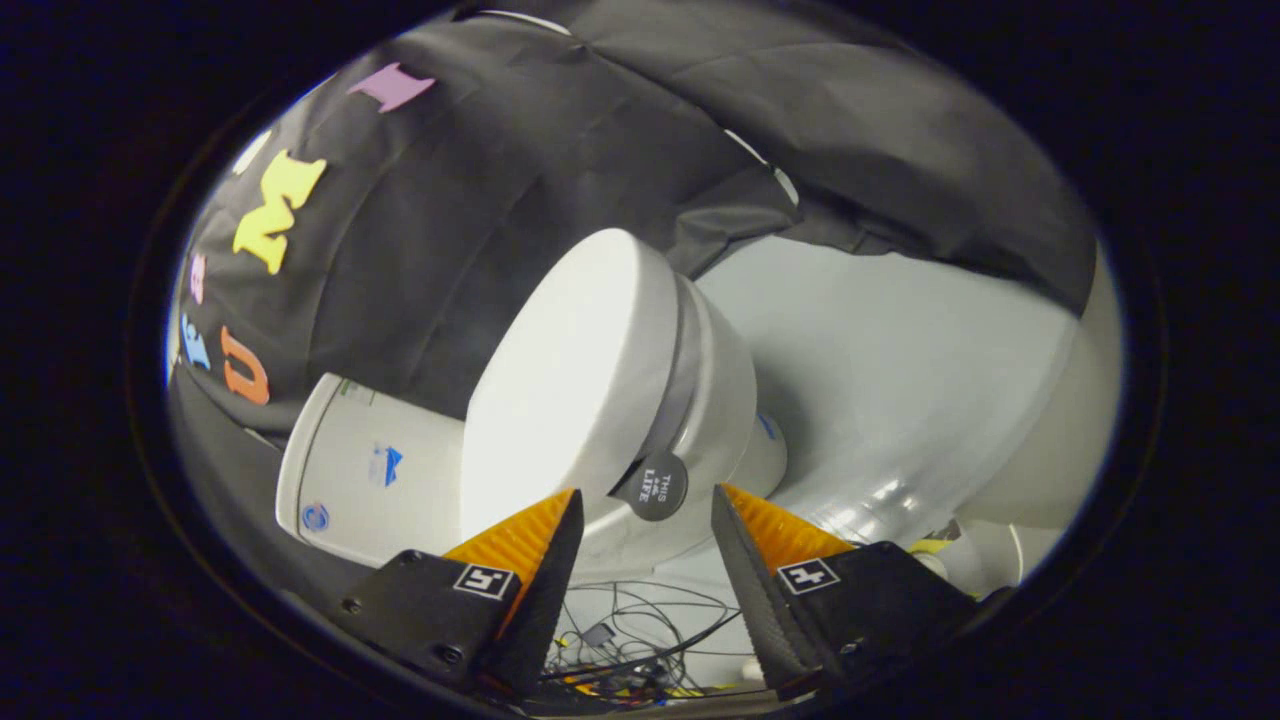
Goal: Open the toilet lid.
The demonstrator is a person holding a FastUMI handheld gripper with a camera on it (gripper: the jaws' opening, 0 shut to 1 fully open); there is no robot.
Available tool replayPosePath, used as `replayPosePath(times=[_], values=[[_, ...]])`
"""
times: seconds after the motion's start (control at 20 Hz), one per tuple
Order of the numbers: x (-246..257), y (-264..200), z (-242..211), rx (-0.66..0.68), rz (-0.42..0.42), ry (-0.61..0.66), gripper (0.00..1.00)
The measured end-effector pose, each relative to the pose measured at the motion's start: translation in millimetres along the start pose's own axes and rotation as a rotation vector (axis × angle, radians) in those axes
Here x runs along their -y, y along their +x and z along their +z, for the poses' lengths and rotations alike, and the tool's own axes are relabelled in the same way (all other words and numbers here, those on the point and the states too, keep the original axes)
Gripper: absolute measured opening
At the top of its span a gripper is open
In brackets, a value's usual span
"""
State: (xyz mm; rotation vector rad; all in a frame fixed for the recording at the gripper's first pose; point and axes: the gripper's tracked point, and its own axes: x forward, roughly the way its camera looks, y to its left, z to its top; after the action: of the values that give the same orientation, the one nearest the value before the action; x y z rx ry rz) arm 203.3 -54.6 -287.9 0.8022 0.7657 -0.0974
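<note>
Looking forward along the gripper (645, 500), its two fingers stand spread apart with nothing held between them. Below and between the fingers, toward 6 o'clock, a tangle of thin cables (640, 640) lies on the pale floor (900, 400). Just ahead of the fingertips, between them and slightly toward 12 o'clock, a round dark tab (655, 486) projects from the front edge of the toilet lid (570, 380); neither finger touches it. The whole scene appears rotated, so the toilet lies tilted across the view. The lid is closed, resting flat on the grey seat (682, 370), which sits on the white bowl (730, 410). Beyond the lid, toward 9 o'clock of the fingers, the white tank (365, 470) carries small stickers, too small to make out. Farthest back, from 10 o'clock to 1 o'clock, the black cloth wall (560, 150) of the booth hangs in folds.
</note>
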Motion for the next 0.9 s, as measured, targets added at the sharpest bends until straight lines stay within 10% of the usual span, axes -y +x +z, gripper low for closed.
replayPosePath(times=[0.5, 0.9], values=[[-0.4, 27.3, -6.2, -0.085, 0.078, 0.148, 0.58], [0.2, 33.6, 0.5, -0.091, 0.115, 0.325, 0.21]])
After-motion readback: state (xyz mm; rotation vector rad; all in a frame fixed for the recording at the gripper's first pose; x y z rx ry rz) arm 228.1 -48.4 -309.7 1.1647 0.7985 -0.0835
